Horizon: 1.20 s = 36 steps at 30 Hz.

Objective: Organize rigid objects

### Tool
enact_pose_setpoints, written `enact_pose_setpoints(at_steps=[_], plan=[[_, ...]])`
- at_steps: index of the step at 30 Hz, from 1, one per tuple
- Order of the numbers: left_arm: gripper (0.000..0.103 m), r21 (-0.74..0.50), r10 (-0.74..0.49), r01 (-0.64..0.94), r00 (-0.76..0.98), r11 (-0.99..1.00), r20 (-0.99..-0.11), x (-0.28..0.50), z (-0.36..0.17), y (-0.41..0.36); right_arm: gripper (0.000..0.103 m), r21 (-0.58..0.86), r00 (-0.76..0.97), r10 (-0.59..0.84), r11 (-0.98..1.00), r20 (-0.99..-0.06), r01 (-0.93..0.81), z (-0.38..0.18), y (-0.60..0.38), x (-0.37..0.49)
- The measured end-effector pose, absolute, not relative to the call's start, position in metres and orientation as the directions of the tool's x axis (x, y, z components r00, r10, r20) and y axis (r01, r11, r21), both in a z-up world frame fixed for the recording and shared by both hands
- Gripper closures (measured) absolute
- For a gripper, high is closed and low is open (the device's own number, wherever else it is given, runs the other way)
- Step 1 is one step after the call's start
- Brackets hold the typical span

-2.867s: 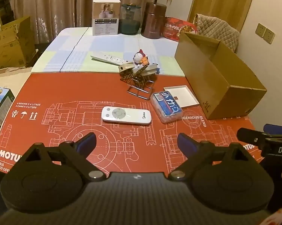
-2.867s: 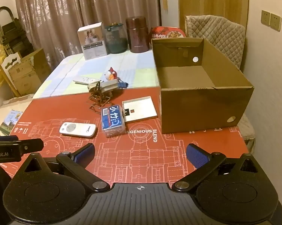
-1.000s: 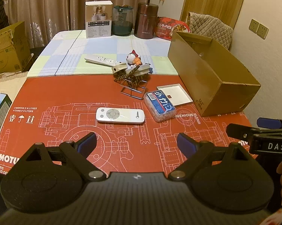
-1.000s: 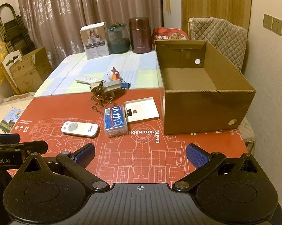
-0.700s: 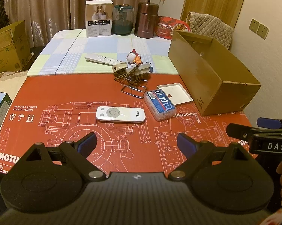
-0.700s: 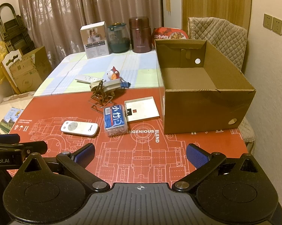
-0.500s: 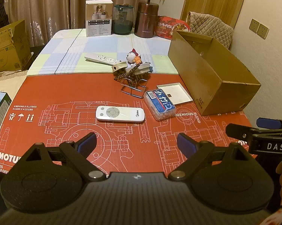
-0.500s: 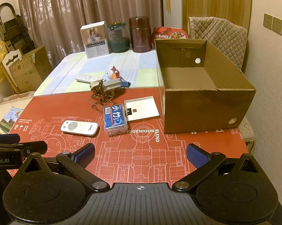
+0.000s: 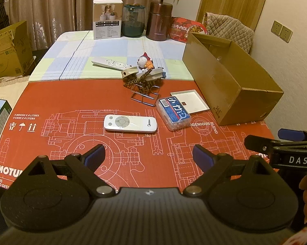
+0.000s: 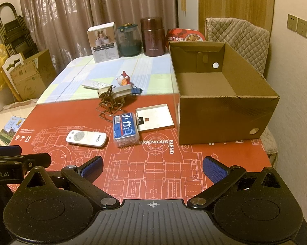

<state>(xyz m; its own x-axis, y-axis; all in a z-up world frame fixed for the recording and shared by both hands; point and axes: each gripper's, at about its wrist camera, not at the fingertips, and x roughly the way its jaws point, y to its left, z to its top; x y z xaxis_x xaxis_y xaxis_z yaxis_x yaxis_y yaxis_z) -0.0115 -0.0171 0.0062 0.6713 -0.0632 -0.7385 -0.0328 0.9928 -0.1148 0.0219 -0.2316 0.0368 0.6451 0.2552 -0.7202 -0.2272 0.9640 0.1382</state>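
Cardboard box [image 10: 225,118] empty, right of clutter. White remote [image 9: 130,123] nearest left gripper [image 9: 149,156]; right gripper [image 10: 152,168] likewise spread wide, empty. Best: straddle remote's narrow width, descend level.

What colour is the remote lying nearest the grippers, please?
White remote, clearest in the left wrist view.

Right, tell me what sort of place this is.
Most likely a room in someone's home, not a lab: curtains cover the far wall, a quilt-draped chair stands behind the cardboard box, and household remotes such as the white remote control lie on the table.
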Motion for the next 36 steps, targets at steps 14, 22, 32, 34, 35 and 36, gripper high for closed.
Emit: enact_pose_setpoints(at_steps=[14, 22, 32, 34, 35, 36], plan=[[0.013, -0.054, -0.076, 0.055, 0.665, 0.997, -0.743, 0.0, -0.002, -0.012, 0.002, 0.138, 0.638, 0.276, 0.956, -0.719, -0.257, 0.027, -0.226, 0.027], [0.014, 0.078, -0.17, 0.34, 0.642, 0.937, -0.748, 0.029, -0.006, 0.004, 0.002, 0.145, 0.618, 0.329, 0.933, -0.714, -0.33, 0.018, -0.213, 0.042], [0.022, 0.243, -0.246, 0.642, 0.574, 0.727, -0.781, 0.083, -0.047, 0.021, 0.003, 0.123, 0.559, 0.392, 0.881, -0.731, -0.456, -0.009, -0.177, 0.082], [0.022, 0.243, -0.26, 0.674, 0.555, 0.698, -0.79, 0.096, -0.057, 0.023, 0.01, 0.11, 0.55, 0.392, 0.873, -0.738, -0.475, -0.017, -0.171, 0.092], [0.023, 0.243, -0.263, 0.69, 0.541, 0.681, -0.798, 0.102, -0.064, 0.024, 0.013, 0.106, 0.542, 0.392, 0.869, -0.743, -0.483, -0.023, -0.167, 0.099], [0.026, 0.242, -0.267, 0.704, 0.529, 0.667, -0.805, 0.107, -0.068, 0.024, 0.016, 0.104, 0.535, 0.391, 0.867, -0.749, -0.488, -0.027, -0.165, 0.105]])
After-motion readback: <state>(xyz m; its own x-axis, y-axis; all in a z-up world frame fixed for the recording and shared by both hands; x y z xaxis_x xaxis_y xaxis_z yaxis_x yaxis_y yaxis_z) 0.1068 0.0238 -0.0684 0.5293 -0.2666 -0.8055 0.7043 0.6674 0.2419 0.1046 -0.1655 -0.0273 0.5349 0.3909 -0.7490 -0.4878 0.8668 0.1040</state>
